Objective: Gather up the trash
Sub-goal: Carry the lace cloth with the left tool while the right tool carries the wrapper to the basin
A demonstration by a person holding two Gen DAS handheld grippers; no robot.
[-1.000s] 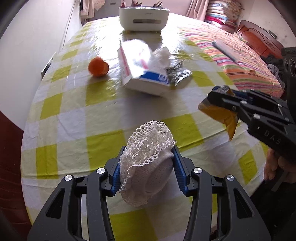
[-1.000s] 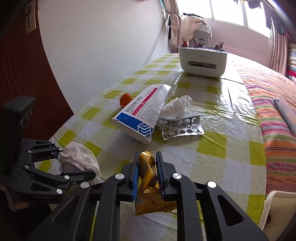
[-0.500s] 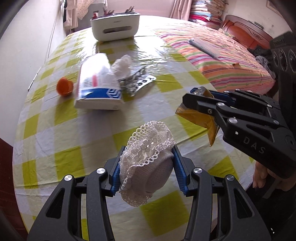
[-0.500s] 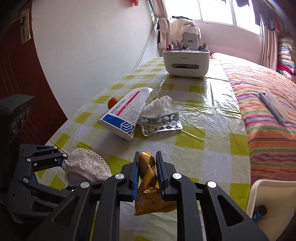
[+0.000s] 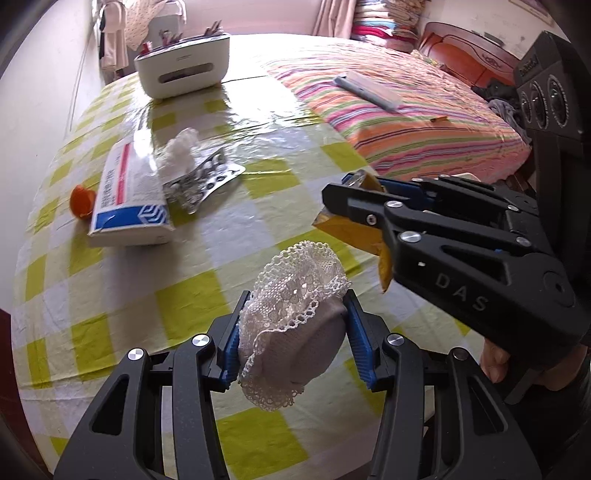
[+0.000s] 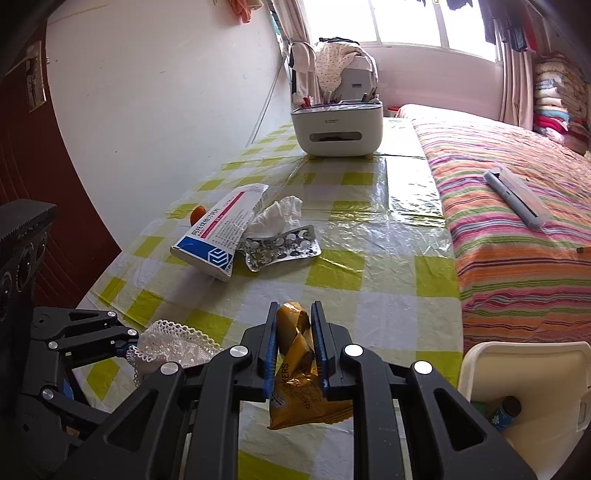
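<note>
Tongs (image 5: 291,339) gripping lace cloth (image 5: 295,295), table edge (image 5: 110,384) below

Near worktop (image 6: 369,295): bare checked cloth, passable. Mid-left blocked by a cluster: medicine box (image 6: 221,236), tissue (image 6: 277,214), blister packs (image 6: 284,247), orange cap (image 6: 198,212). Far end: white organizer (image 6: 336,129); near right edge, cream bin (image 6: 517,369).

a home bedroom: striped bedspread (image 6: 517,221) beside a checked tablecloth (image 6: 369,295), folded blankets (image 6: 557,107) stacked by the window (image 6: 406,22), clothes hanging above
</note>
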